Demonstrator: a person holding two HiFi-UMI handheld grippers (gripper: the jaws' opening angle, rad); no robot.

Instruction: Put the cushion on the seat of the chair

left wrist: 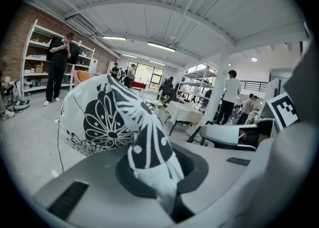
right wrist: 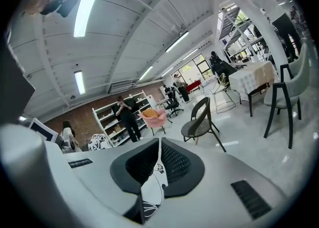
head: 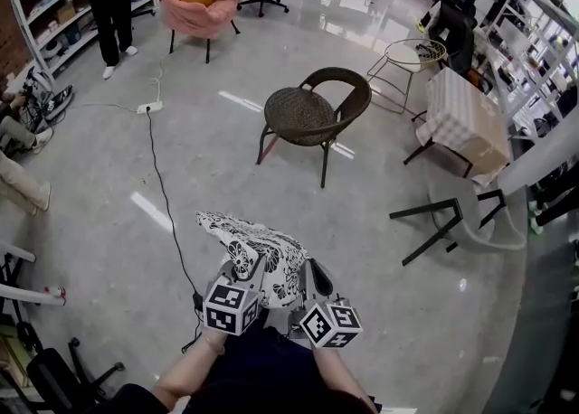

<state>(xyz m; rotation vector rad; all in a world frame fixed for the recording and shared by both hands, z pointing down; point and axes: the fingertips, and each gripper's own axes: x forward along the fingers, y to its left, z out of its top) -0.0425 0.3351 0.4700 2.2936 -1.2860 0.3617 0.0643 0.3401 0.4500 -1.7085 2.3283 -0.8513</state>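
I carry a white cushion [head: 258, 254] with black flower prints in front of me, above the floor. My left gripper [head: 246, 269] is shut on one corner of the cushion [left wrist: 107, 120], which bulges large in the left gripper view. My right gripper [head: 308, 281] is shut on a thin edge of the cushion [right wrist: 155, 179]. The dark wicker chair [head: 312, 114] stands farther ahead, its round seat [head: 298, 112] bare. It also shows in the right gripper view as the chair [right wrist: 200, 120], at mid distance.
A black cable [head: 163, 195] runs across the floor on the left to a power strip [head: 149, 107]. A tipped grey chair [head: 461, 218] lies right. A covered table [head: 466, 123], a wire stool [head: 409, 60], a pink armchair [head: 194, 5], shelves [head: 54, 14] and standing people surround.
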